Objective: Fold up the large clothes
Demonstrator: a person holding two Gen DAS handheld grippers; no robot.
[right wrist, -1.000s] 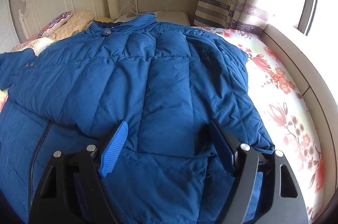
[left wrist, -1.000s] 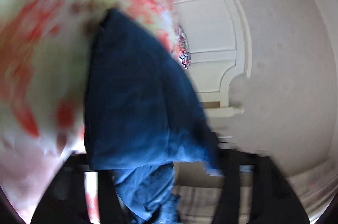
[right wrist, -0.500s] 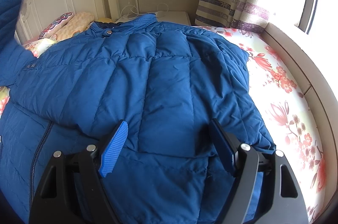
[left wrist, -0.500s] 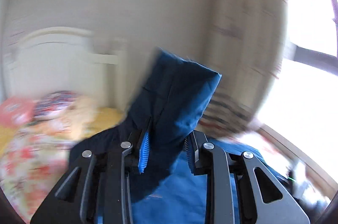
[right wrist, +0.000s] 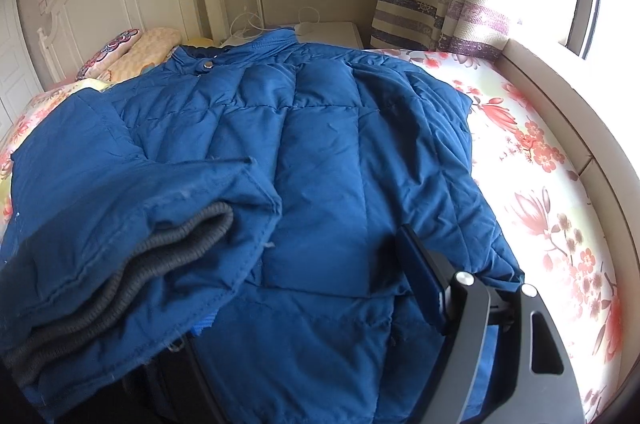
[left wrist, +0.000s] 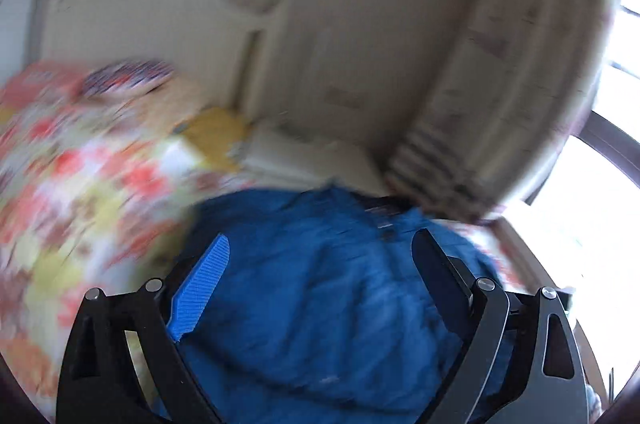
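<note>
Left wrist view, blurred: the left gripper is hovering over the blue jacket, its jaws having just been opening, now spread with nothing pinched. Right wrist view: the right gripper is standing spread over the jacket lying on the flowered bed, with the sleeve draping across its left finger.

My left wrist view is motion-blurred: the floral bedsheet and headboard show no detail. In my right wrist view, the jacket sleeve covers the left finger of my right hand-held gripper. The frame edge cuts off the jacket hem.
</note>
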